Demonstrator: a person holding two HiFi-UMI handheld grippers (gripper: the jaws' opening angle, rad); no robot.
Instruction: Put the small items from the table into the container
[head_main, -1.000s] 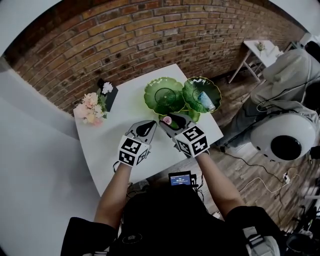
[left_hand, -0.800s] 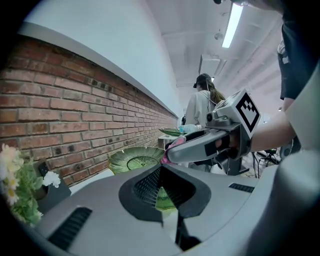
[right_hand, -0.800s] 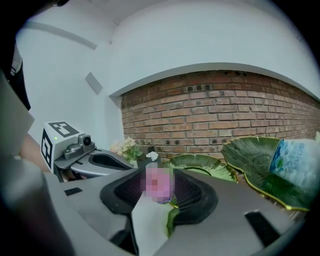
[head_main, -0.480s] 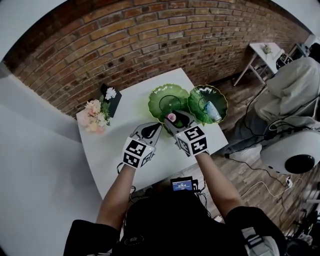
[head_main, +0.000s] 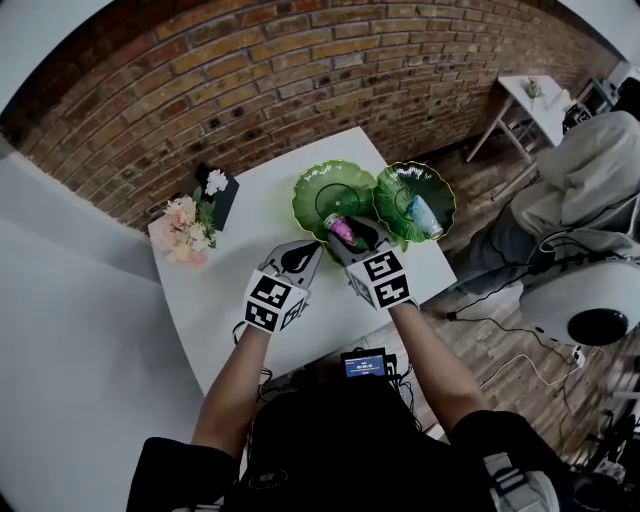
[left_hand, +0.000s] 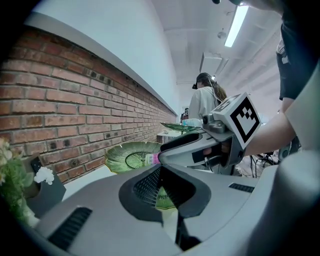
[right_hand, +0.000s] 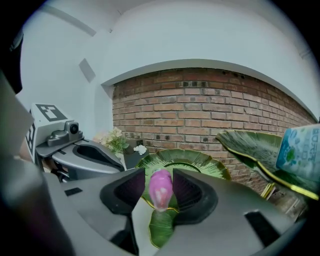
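- Reaching forward from black sleeves, the bare left forearm (head_main: 232, 380) and right forearm (head_main: 425, 355) angle in toward each other over the near edge of the white counter (head_main: 215, 295). Each hand is tucked behind its marker cube.
- The left gripper (head_main: 303, 250) points ahead and a little down. Its fingers (left_hand: 142, 187) are drawn together to a thin slit with nothing between them, and it hangs over bare counter.
- The right gripper (head_main: 345, 232) is just beside it, tilted down the same way. Its fingers (right_hand: 192, 192) stand fairly wide and press on a pink item (right_hand: 160, 187), held between the pads with its rounded end up.
- A small green leaf (right_hand: 161, 227) shows directly under the right gripper's fingers.
- In the head view the pink item is off the counter, over the near rim of the big green leaf dish (head_main: 320, 190).
- To the right, a second leaf dish (head_main: 398, 185) stands higher and carries a blue and white packet (head_main: 420, 215).
- Farther left on the counter are pale flowers (head_main: 183, 225) and a black holder (head_main: 222, 200), with a brick wall (head_main: 300, 70) behind.
- A second ago the pink item was short of the big dish's rim. The right gripper has since carried it forward over that rim.
- The left gripper has edged forward alongside, its fingers unchanged, and the packet has stayed in its dish.
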